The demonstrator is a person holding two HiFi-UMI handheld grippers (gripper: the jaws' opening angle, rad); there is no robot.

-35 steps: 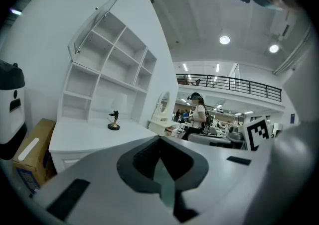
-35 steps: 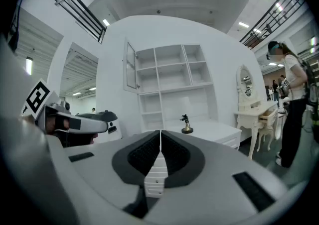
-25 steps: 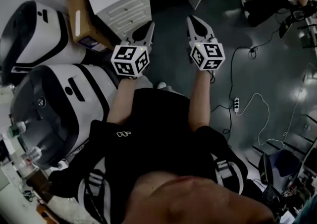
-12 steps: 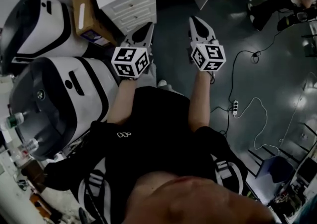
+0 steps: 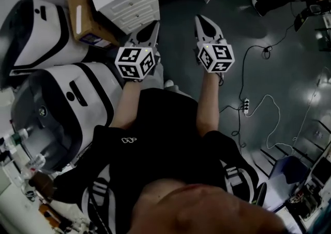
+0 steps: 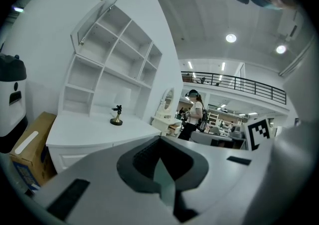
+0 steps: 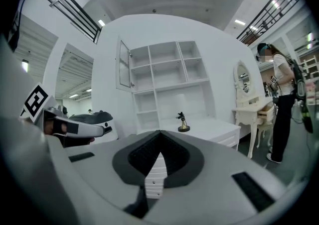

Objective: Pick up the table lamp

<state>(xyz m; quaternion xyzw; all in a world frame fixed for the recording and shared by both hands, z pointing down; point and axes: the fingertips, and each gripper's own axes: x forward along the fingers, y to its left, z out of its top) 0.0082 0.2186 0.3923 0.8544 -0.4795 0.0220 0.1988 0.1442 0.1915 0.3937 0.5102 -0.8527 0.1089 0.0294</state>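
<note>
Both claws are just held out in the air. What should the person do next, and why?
Probably step closer to the white desk, aiming the right claw at the table lamp. It stands on the desk, well beyond both claws, and the left claw and right claw are shut, holding nothing.

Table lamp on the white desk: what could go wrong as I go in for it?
The left gripper and right gripper are shut; reaching so could knock the table lamp over. Shelves behind it may crowd the approach. The power strip on the floor at right could trip you.
</note>
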